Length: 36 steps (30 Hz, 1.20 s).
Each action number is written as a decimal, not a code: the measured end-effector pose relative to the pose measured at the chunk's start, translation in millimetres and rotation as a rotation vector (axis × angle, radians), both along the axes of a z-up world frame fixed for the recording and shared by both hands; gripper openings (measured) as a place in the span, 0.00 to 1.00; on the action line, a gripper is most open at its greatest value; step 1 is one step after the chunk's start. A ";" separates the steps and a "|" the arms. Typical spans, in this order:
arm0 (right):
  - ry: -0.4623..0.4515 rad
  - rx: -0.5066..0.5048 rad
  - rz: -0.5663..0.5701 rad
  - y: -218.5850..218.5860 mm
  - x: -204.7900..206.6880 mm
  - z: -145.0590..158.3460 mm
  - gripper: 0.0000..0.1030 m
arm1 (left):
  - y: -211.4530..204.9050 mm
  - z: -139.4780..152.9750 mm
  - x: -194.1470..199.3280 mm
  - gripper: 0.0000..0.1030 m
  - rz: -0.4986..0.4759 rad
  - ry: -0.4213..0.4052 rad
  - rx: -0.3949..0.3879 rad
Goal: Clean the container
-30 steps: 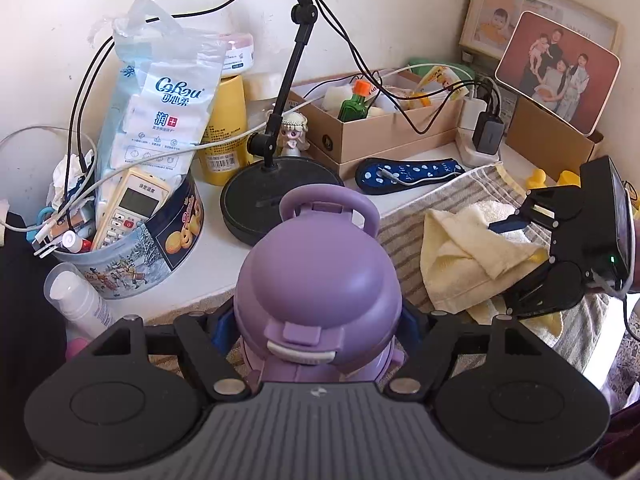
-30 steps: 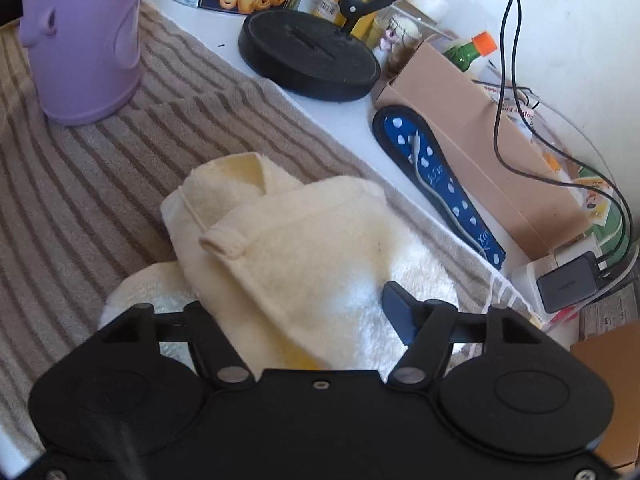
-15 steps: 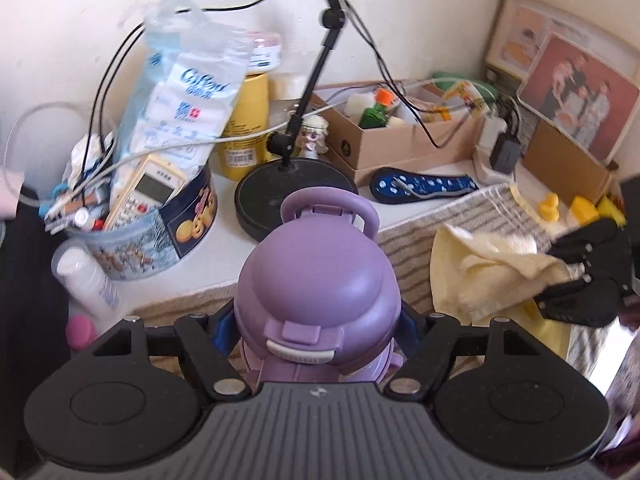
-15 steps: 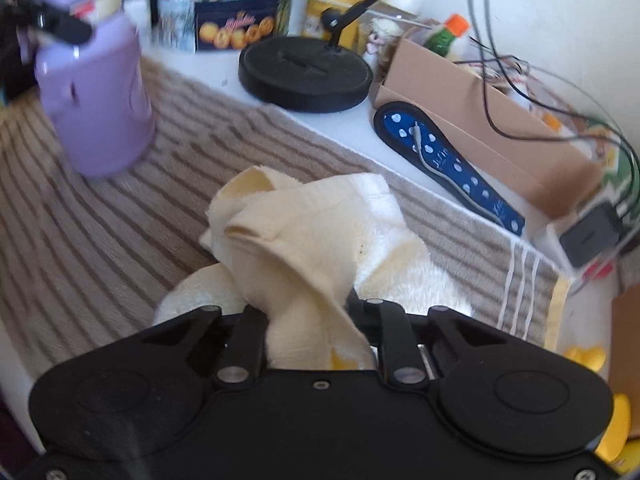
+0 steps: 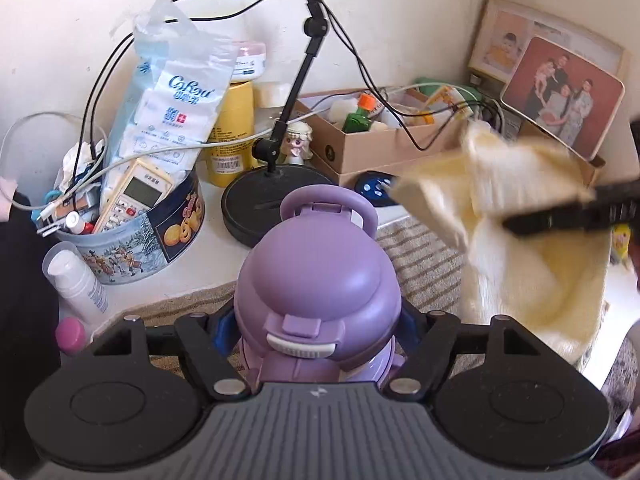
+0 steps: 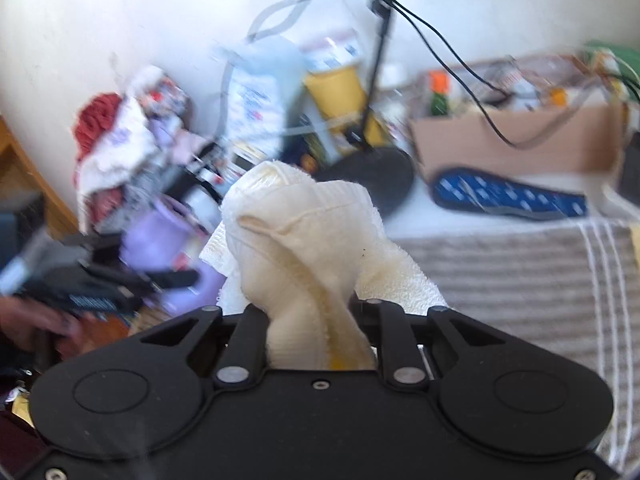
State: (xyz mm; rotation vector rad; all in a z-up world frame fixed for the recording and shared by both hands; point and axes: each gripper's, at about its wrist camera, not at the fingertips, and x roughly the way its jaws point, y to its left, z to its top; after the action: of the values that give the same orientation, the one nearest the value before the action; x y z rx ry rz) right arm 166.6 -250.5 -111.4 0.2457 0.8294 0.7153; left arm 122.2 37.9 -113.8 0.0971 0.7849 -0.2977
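Note:
A purple lidded container (image 5: 316, 292) with a loop handle stands on a striped brown towel (image 5: 424, 256). My left gripper (image 5: 316, 340) is shut on the container, its fingers clasping both sides below the lid. My right gripper (image 6: 316, 320) is shut on a pale yellow cloth (image 6: 308, 240) and holds it up off the towel. In the left wrist view the cloth (image 5: 516, 216) hangs to the right of the container, with the right gripper (image 5: 568, 212) pinching it. The container shows blurred at left in the right wrist view (image 6: 160, 240).
A black lamp base (image 5: 272, 200) stands just behind the container. A cookie tin (image 5: 136, 236) full of items is at left, a cardboard box (image 5: 384, 144) and a blue spotted object (image 6: 508, 196) behind. Photo frames (image 5: 560, 92) lean in the right corner. Cables hang overhead.
My right gripper closed on the yellow cloth, lifted it off the striped towel and swung it toward the container. My left gripper kept its hold on the container.

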 end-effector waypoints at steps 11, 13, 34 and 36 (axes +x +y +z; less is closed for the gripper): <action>-0.107 0.068 0.092 33.4 8.2 41.9 0.14 | -3.0 6.8 -3.3 0.70 -0.076 0.055 0.067; -0.114 0.080 0.116 39.1 7.8 46.1 0.14 | -2.8 6.6 -4.5 0.69 -0.082 0.051 0.063; -0.023 0.055 0.162 68.2 10.0 8.1 0.14 | -2.4 6.7 -5.3 0.67 -0.090 0.022 0.050; -0.023 0.076 0.174 72.2 8.7 11.5 0.14 | -0.4 6.6 -5.0 0.67 -0.090 0.023 0.045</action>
State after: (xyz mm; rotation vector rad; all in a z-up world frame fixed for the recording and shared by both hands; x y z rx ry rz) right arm 175.3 -178.3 -100.0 0.2345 0.8088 0.9118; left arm 117.1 37.4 -107.3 0.1716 0.8117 -0.3672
